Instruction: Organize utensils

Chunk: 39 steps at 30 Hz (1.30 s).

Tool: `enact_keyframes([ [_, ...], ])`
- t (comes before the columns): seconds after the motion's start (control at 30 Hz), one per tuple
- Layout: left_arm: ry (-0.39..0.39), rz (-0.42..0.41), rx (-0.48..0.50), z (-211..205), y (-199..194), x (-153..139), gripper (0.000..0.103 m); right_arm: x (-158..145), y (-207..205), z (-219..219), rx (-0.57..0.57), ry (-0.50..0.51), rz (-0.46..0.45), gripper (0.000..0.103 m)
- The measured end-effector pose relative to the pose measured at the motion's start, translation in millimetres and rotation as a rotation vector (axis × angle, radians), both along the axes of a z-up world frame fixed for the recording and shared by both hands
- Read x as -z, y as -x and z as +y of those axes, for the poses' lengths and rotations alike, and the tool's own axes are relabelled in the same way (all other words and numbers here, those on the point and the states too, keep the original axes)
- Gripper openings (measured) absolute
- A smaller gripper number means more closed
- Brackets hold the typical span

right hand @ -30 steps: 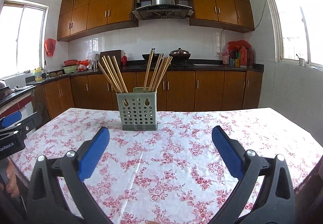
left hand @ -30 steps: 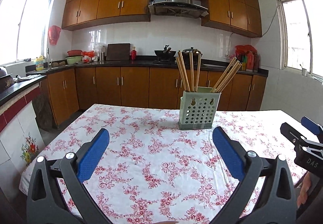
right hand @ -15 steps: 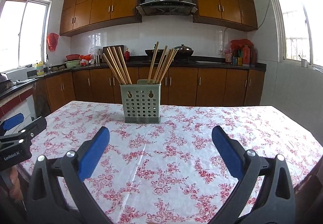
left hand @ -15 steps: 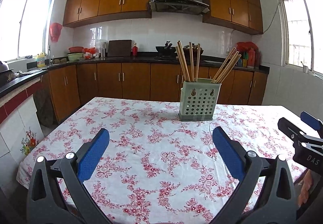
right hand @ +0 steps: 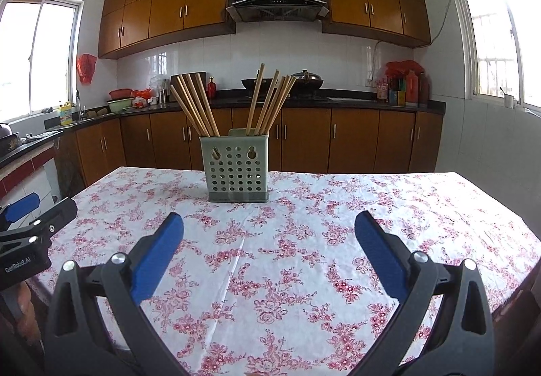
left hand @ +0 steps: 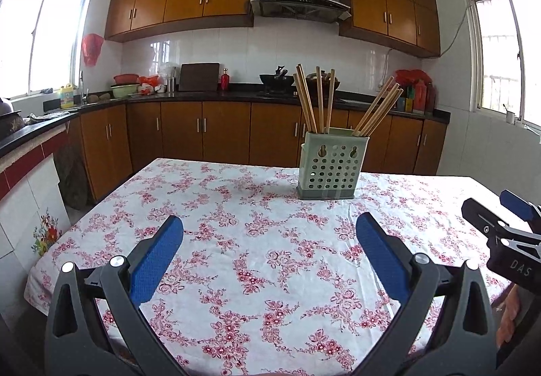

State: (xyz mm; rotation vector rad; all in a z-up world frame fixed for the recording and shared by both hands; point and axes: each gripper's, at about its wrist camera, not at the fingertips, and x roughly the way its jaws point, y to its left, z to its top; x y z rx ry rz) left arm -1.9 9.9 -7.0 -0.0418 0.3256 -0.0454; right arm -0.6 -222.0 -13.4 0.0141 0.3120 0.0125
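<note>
A pale green perforated utensil holder [left hand: 331, 166] [right hand: 236, 169] stands upright on the floral tablecloth [left hand: 257, 240] [right hand: 287, 240], towards the far side. Several wooden chopsticks [left hand: 316, 102] [right hand: 197, 108] lean in two bunches inside it, one at each end. My left gripper [left hand: 269, 228] hovers open above the near part of the table, well short of the holder, with nothing between its blue pads. My right gripper [right hand: 269, 225] is likewise open and empty. Each gripper shows at the edge of the other's view: the right gripper [left hand: 503, 234] and the left gripper [right hand: 30, 230].
Brown kitchen cabinets [right hand: 304, 142] and a dark counter with a wok [right hand: 253, 83], a pot and bottles run behind the table. A sink counter [left hand: 33, 129] lies at the left. Windows flank both sides. A hand [left hand: 509, 315] holds the right gripper.
Both cameras have dropped lower and tilted, so the holder now sits higher against the cabinets. Both grippers stay open and the holder has not moved.
</note>
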Motion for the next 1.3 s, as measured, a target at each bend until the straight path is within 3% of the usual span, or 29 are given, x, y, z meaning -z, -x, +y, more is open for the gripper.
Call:
enact_keyframes([
  [1.3,0.004,0.013,0.002,-0.7,-0.6,1.4,0.101,3.3,-3.9,-0.8,0.006,-0.008,0.011,0.099],
])
